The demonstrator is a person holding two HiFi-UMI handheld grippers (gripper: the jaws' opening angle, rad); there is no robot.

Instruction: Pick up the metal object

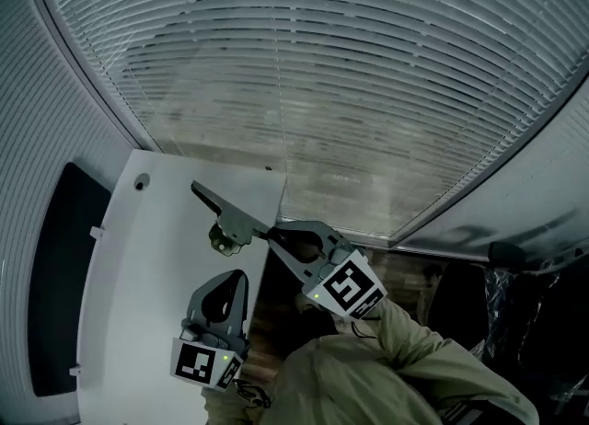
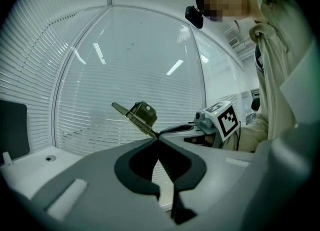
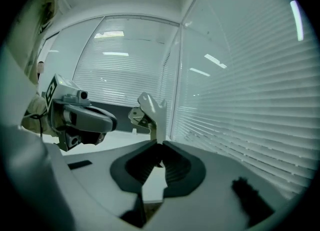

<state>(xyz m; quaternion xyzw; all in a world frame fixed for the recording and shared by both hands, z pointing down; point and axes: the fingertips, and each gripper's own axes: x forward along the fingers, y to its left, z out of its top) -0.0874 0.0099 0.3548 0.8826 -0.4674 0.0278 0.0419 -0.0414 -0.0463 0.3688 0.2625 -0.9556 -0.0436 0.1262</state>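
The metal object (image 1: pixel 226 219), a dull hinge-like bracket with a long flat arm, hangs above the white table (image 1: pixel 156 267). My right gripper (image 1: pixel 272 230) is shut on its near end. In the right gripper view the bracket (image 3: pixel 149 111) sticks up from between the closed jaw tips (image 3: pixel 159 144). My left gripper (image 1: pixel 242 276) is below it, nearer to me, shut with nothing in it. In the left gripper view its tips (image 2: pixel 159 138) meet, and the bracket (image 2: pixel 140 115) stands beyond them, apart from them.
Window blinds (image 1: pixel 350 92) fill the far side and right. A dark panel (image 1: pixel 55 276) borders the table's left edge. A small round fitting (image 1: pixel 141 182) sits at the table's far left corner. A person's sleeve (image 1: pixel 405 359) is at the bottom.
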